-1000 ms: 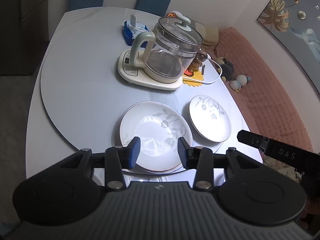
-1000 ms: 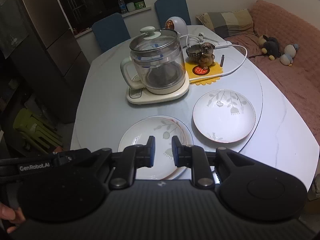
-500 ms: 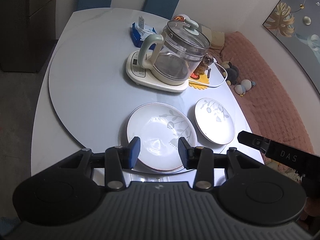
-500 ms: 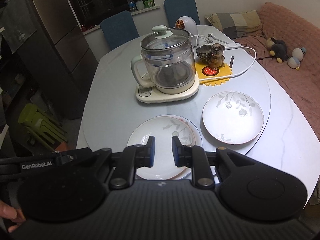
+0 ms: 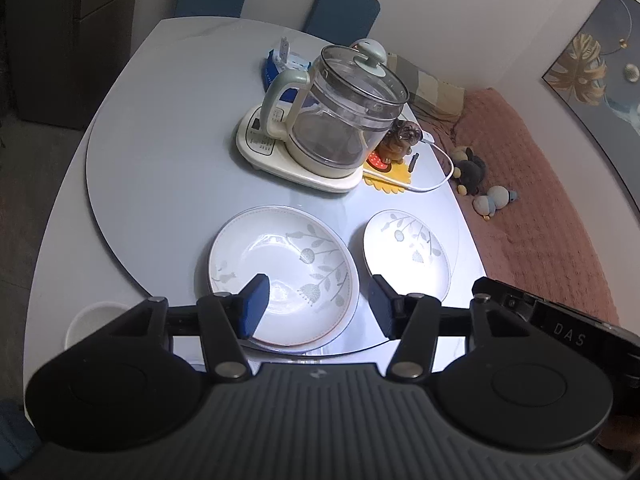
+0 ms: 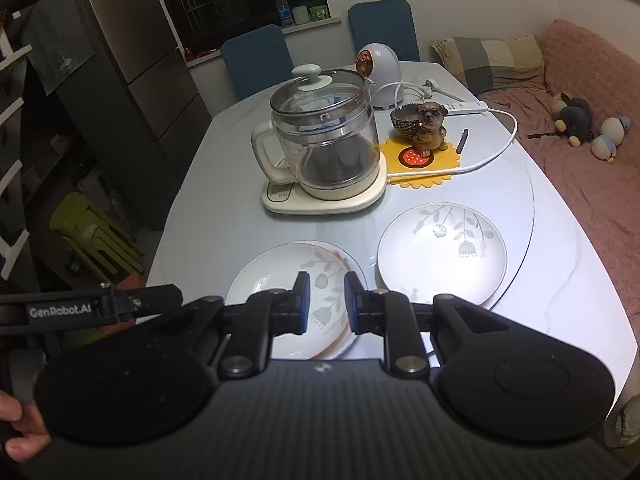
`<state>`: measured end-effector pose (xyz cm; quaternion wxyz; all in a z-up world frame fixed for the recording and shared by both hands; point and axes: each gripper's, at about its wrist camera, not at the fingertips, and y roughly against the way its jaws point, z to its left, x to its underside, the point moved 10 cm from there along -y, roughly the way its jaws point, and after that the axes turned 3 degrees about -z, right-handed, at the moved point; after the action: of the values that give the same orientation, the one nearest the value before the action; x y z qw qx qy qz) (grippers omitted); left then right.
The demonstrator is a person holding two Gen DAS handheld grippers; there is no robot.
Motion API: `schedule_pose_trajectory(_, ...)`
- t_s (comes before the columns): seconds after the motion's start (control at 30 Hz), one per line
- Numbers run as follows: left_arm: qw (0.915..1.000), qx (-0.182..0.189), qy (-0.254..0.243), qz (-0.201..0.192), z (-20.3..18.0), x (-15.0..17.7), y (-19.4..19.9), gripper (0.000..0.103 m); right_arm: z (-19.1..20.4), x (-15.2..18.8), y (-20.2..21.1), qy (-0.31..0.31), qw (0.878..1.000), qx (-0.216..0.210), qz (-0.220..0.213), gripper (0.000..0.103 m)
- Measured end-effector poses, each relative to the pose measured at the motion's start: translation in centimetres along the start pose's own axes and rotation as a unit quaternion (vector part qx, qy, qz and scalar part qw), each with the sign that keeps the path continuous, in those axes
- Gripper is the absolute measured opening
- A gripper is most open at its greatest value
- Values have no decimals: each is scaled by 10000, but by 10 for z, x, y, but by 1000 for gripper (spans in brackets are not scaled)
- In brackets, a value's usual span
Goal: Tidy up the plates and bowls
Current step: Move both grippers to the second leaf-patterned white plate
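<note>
A large white leaf-patterned plate (image 5: 280,272) (image 6: 288,276) lies on top of another plate near the table's front edge. A smaller plate with the same pattern (image 5: 406,258) (image 6: 442,254) sits to its right. My left gripper (image 5: 318,304) hovers over the large plate's near rim. Its jaws are opening and nothing is between them. My right gripper (image 6: 327,300) hangs above the same plate's near right side. Its pads stand almost together, with only a narrow empty gap. A white bowl (image 5: 86,320) shows at the lower left, partly hidden by the left gripper.
A glass kettle (image 5: 344,116) on its base stands behind the plates on the round glass turntable (image 5: 160,184). Beside the kettle are a dog figurine (image 6: 430,128) on a yellow mat, and a white cable (image 6: 492,156). Blue chairs, a fridge and a pink sofa surround the table.
The left jaws have spread much wider. Both grippers have shifted a little, so more of the table shows. The right jaws keep the same narrow gap. The plates have not moved.
</note>
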<state>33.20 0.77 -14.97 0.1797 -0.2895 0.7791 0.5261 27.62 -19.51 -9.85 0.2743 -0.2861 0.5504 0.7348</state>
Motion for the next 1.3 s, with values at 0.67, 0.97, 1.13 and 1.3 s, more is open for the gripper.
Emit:
schedule_pose_trajectory(0.67, 9978, -575, 317, 103, -95, 55, -37, 62, -119, 6, 3, 101, 9992, -372, 110, 61)
schedule_pose_trajectory(0.97, 9939, -874, 630, 223, -103, 51, -77, 64, -166, -3, -26, 123, 9984, -506, 233, 61)
schedule_pose_trajectory(1.13, 9910, -974, 896, 217, -99, 39, -97, 64, -184, -10, -54, 200, 9977, -520, 391, 61)
schedule_pose_trajectory(1.3, 9897, -925, 1025, 380, -96, 41, -132, 69, -202, -15, -91, 142, 9973, -535, 477, 61)
